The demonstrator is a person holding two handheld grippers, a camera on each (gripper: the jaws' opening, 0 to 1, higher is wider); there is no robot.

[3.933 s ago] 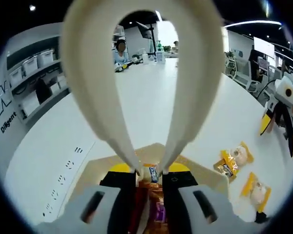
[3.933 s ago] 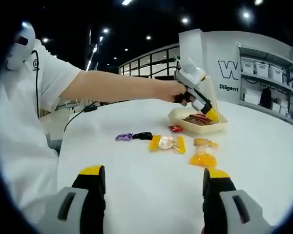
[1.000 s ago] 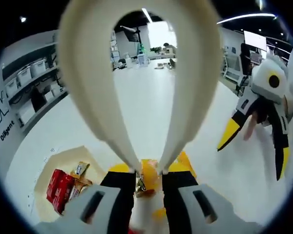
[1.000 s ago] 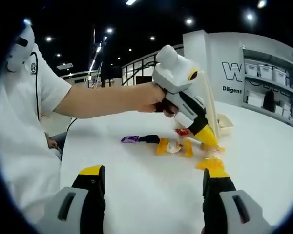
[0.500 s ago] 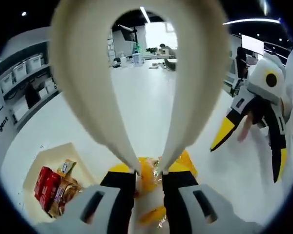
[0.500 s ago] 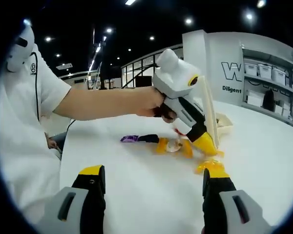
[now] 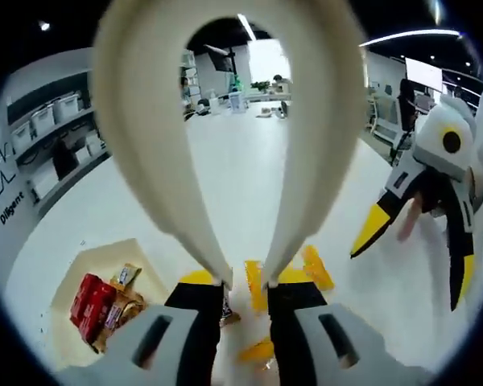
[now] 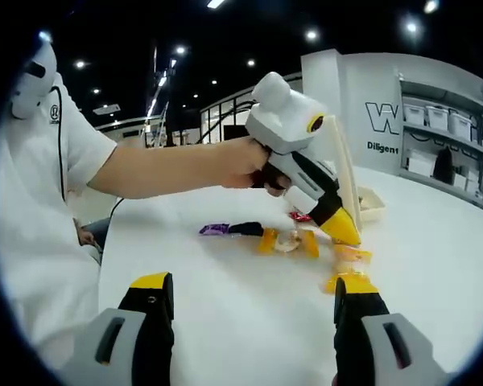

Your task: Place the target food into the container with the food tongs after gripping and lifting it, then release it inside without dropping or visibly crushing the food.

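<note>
left fingers point(image 7: 245, 283) grip tongs point(image 7: 233, 121) over yellow snack pack point(image 7: 256, 283); right fingers point(image 8: 256, 314) open

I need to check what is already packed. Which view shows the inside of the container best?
The left gripper view: it looks down into the open container at the red and brown packets inside. The right gripper view catches just its rim edge-on behind the left gripper.

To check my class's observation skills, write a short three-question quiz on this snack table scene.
1. True or false: the container holds red packets.
2. The purple packet lies: A on the table, B in the container, C on a shelf.
3. Fill in: the right gripper has its jaws ___.
Key: 1 true; 2 A; 3 open.
</note>
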